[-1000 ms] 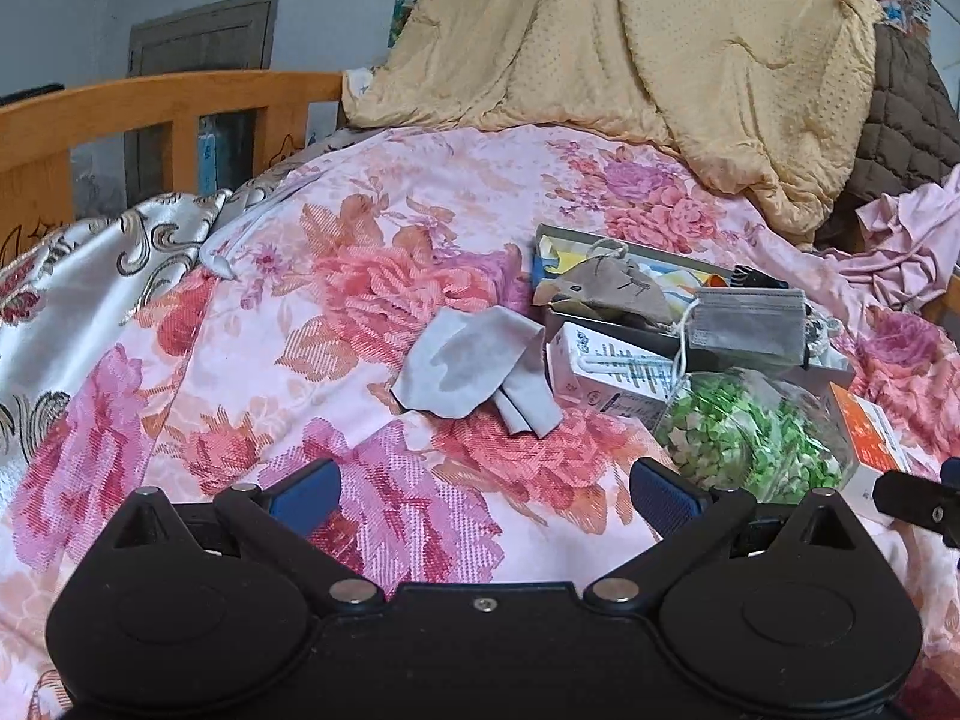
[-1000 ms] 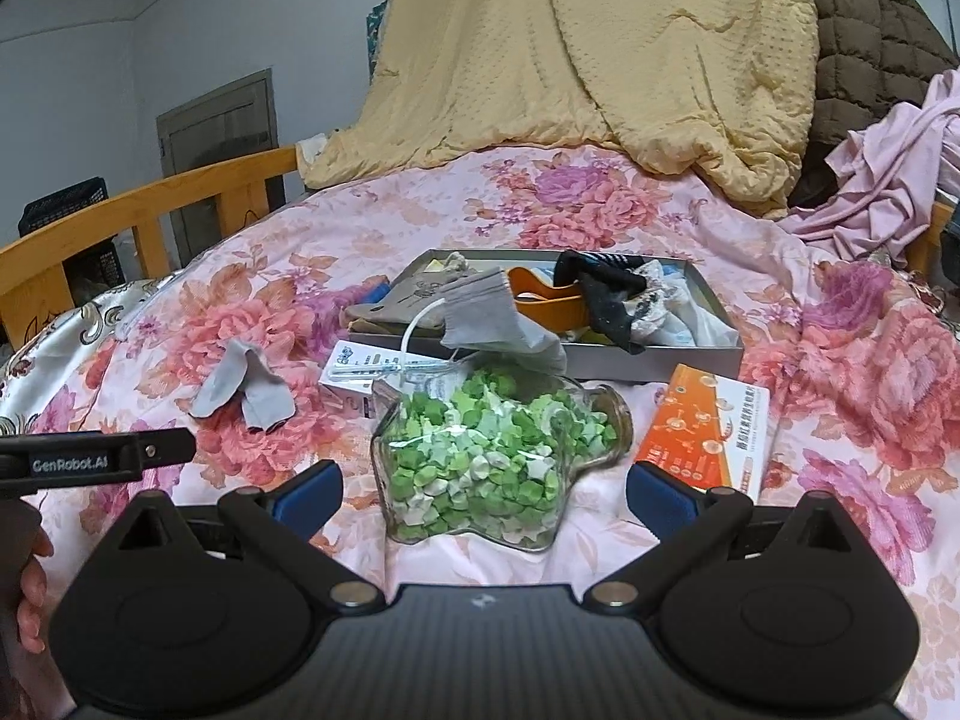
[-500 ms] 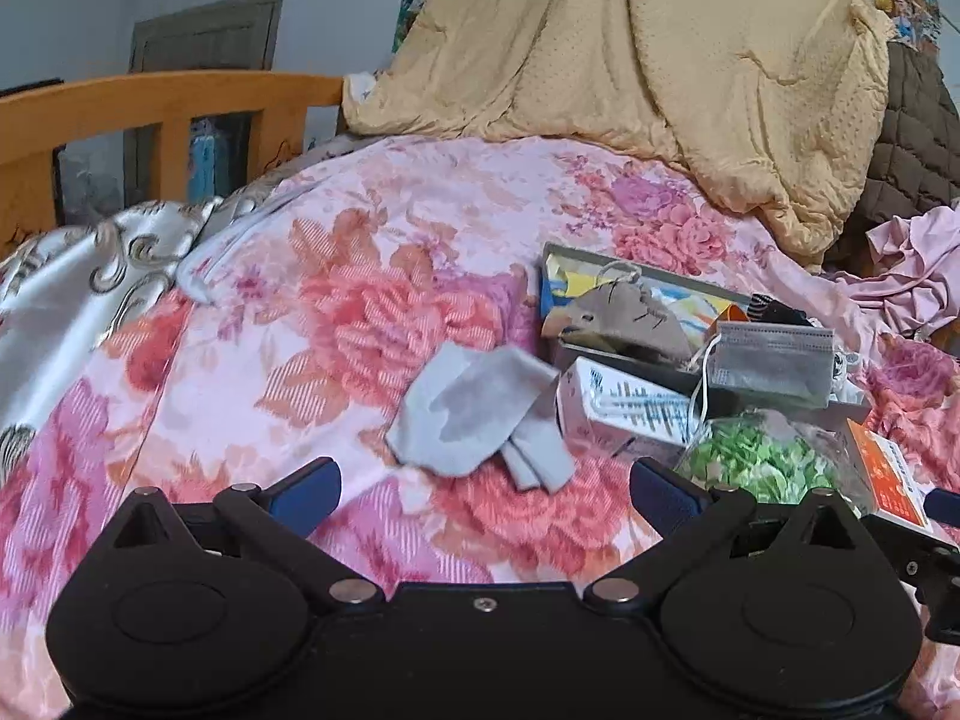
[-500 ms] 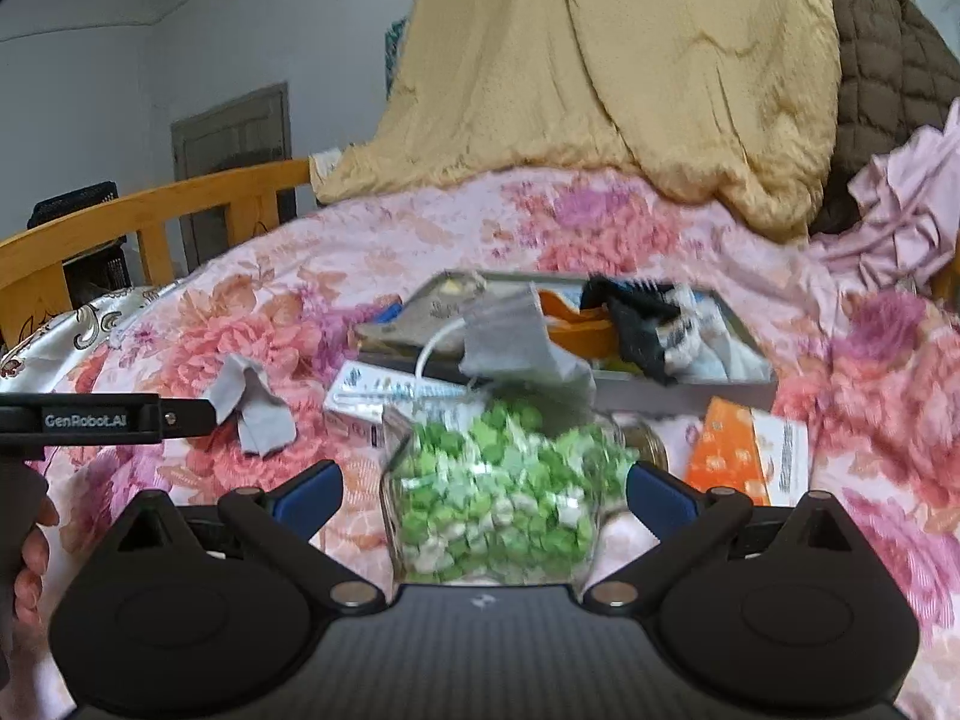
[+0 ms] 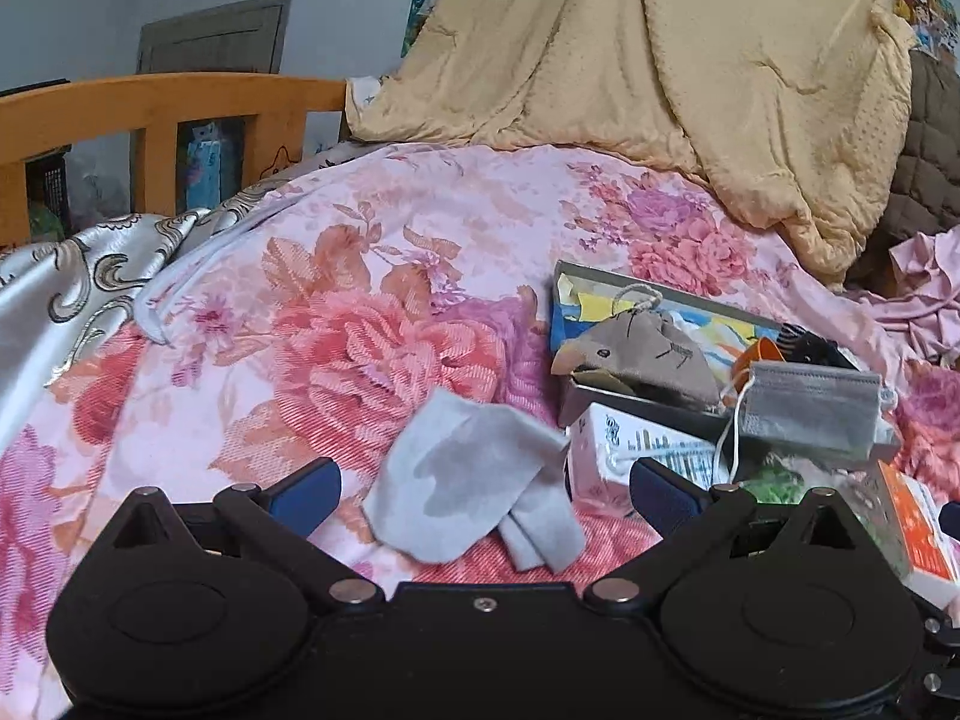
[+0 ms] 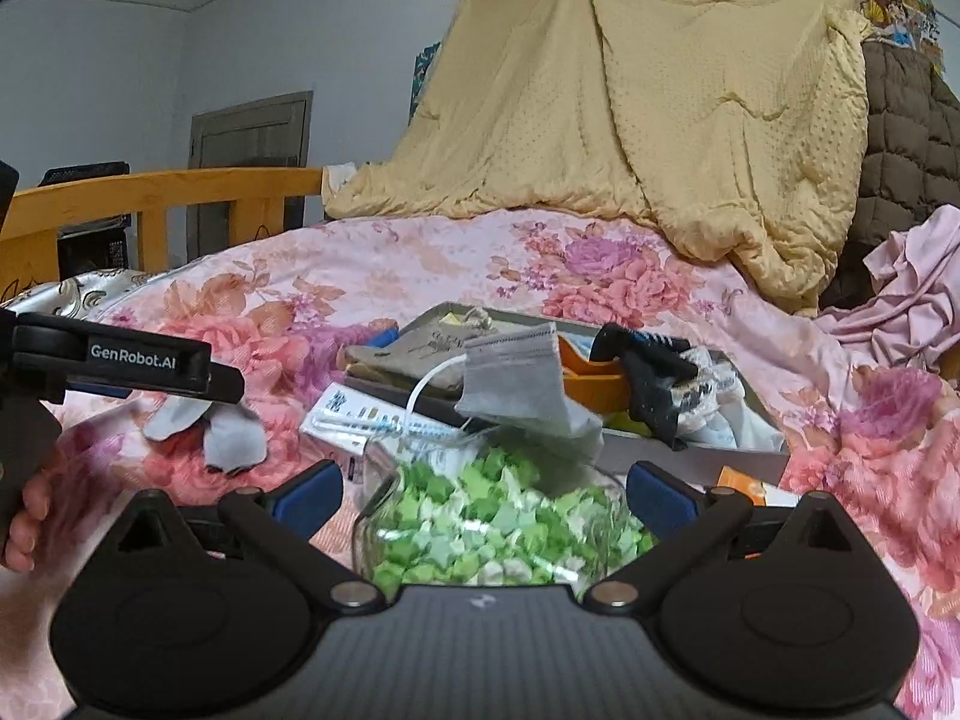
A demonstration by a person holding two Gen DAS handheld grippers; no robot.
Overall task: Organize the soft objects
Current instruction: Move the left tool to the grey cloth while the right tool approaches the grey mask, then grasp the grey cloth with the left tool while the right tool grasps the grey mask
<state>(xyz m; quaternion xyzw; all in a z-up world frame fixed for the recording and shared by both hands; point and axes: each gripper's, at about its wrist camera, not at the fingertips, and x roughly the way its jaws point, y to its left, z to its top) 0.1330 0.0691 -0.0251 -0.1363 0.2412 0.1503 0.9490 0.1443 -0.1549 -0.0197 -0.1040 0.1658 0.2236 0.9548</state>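
While both grippers, left gripper [image 5: 483, 489] and right gripper [image 6: 485, 489], stand open and empty, the crumpled grey cloth [image 5: 474, 501] lies loose on the flowered bedspread [image 5: 372, 324], outside the shallow grey box [image 6: 690, 447]; the sorting seems mostly undone.

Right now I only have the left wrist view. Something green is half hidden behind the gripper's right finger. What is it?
Observer: A clear jar packed with green and white paper stars. It sits ahead of the right gripper, framed by its open jaws and not gripped.
Operator: Does the grey mask reach it?
Observer: The grey face mask droops off the tray edge over the jar's far side.
Operator: Can you see what holds the left gripper?
Observer: Yes, a hand wraps the handle of the left gripper, at the left edge of the right wrist view.
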